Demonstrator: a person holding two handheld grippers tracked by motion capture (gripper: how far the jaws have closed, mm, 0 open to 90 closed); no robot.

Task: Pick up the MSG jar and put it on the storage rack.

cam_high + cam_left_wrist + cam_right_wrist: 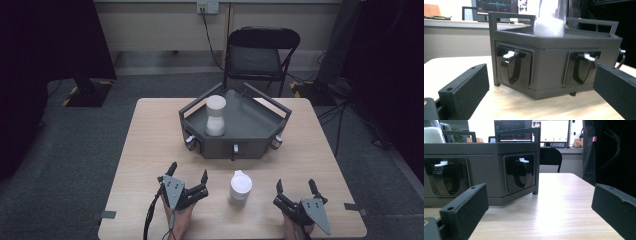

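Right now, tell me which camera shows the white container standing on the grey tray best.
The high view: the white container shows whole, upright on the left part of the grey tray. The left gripper view shows its lower part above the tray's front wall, blurred. The right gripper view catches an edge at its top left corner.

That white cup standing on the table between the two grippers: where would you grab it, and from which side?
Probably around the middle of the white cup, coming in level from the side. It stands upright with straight round walls and free table on both flanks. The open right gripper or left gripper could each close across it.
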